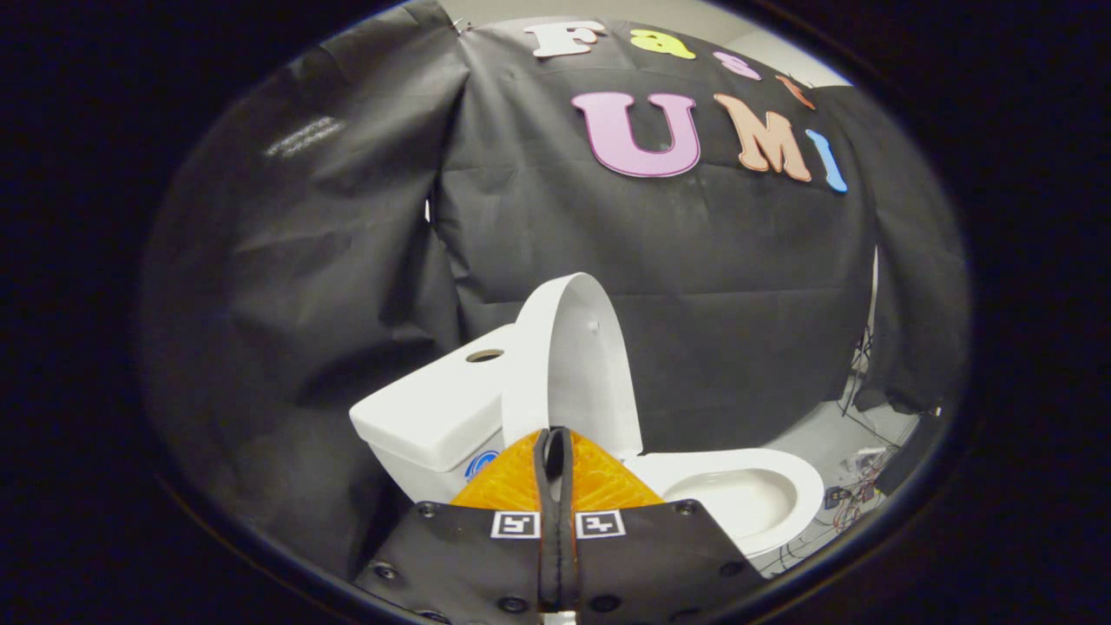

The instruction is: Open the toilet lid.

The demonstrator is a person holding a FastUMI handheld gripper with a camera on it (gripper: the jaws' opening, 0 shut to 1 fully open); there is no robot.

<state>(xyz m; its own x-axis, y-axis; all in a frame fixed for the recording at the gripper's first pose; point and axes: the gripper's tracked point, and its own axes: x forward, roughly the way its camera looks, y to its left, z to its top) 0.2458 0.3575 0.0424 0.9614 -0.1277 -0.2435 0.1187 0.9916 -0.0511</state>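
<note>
The toilet lid (577, 365) stands raised, nearly upright, its inner face turned toward the bowl and its back edge leaning at the tank (434, 412). A small nub shows on the lid's inner face near the top. The tank sits just behind and beside the lid, with a round hole in its flat cover and a bit of blue marking low on its front. The seat (755, 499) lies flat over the open bowl, stretching away from the foot of the lid. The gripper (555, 451) is just in front of the lid's lower edge; its jaws are closed together, the two black pads pressed flat against each other with nothing between them, flanked by orange ribbed fingers (599, 477). Whether the tips touch the lid cannot be told. Beyond the seat, on the pale floor (825, 430), lies a tangle of wires (855, 495) near the foot of the black cloth wall (694, 286).
</note>
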